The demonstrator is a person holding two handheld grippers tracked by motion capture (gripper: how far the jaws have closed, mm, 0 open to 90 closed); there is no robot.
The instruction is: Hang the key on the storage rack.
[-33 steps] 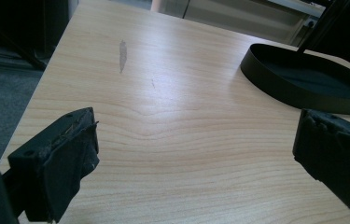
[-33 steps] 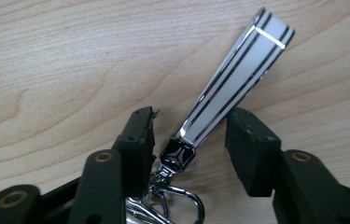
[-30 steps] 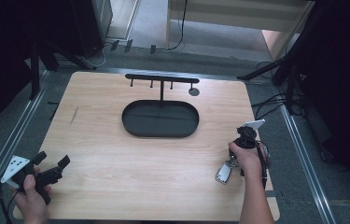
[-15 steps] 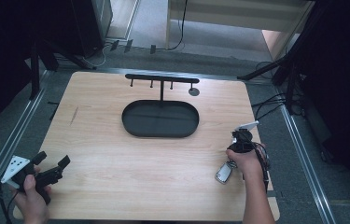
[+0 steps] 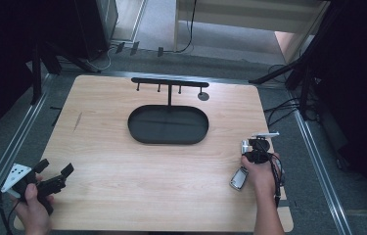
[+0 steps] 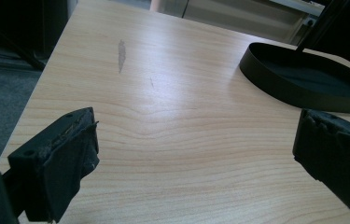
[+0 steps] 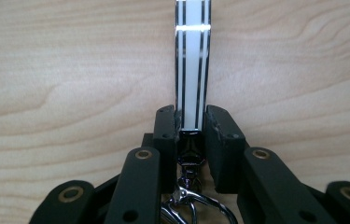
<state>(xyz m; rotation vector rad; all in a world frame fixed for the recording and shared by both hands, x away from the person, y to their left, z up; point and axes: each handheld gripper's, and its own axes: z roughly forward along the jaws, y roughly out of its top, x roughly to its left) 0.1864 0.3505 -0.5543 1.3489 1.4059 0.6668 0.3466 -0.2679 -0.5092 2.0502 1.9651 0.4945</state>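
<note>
The right gripper (image 7: 189, 116) is clamping a white, black-striped key tag (image 7: 190, 65) edge-on near the table's (image 5: 122, 196) right edge, its metal clasp (image 7: 189, 198) dangling below. The left gripper (image 6: 196, 154) is idling with its 2 jaws apart, near the black tray (image 6: 312, 79). A good lift probably means rising slowly, so the key fob (image 5: 239, 178) isn't swinging.

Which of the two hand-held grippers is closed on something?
The right hand-held gripper: its jaws pinch a key fob by its ring end. The left hand-held gripper stands wide open over bare table.
</note>
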